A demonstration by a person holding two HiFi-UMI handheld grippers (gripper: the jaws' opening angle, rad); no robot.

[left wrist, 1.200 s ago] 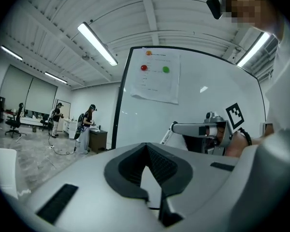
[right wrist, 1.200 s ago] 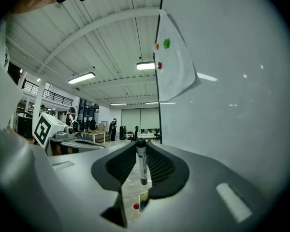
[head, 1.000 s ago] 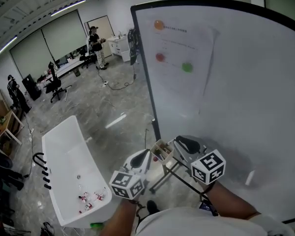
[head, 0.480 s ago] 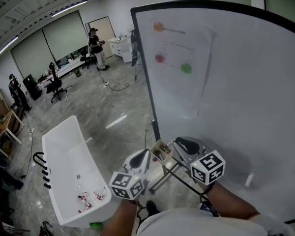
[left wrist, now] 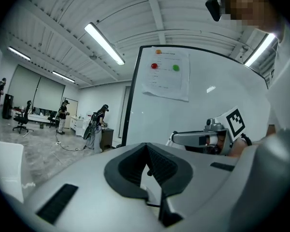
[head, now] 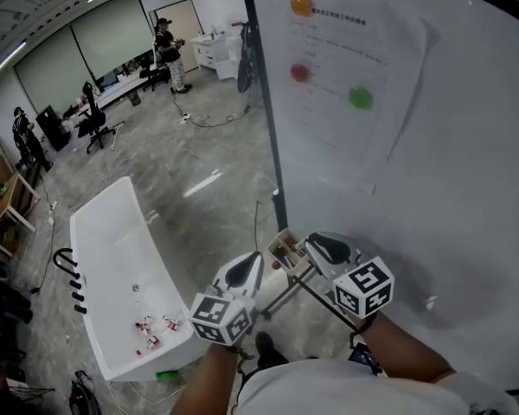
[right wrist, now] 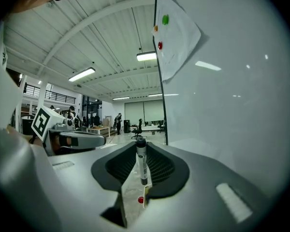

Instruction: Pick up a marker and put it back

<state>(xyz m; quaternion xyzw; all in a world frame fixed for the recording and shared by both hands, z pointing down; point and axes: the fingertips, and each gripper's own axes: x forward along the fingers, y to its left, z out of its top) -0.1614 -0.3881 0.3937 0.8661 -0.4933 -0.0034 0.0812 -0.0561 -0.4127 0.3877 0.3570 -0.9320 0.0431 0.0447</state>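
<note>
Clamping a black-capped white marker [right wrist: 142,162], our right tool [right wrist: 140,151] may miss the small wooden box [head: 285,248] if tilted; left tool [left wrist: 148,152] together, empty.

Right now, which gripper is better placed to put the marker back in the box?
Right. The right gripper clamps the marker, close to the box; the left gripper is shut and empty.
</note>
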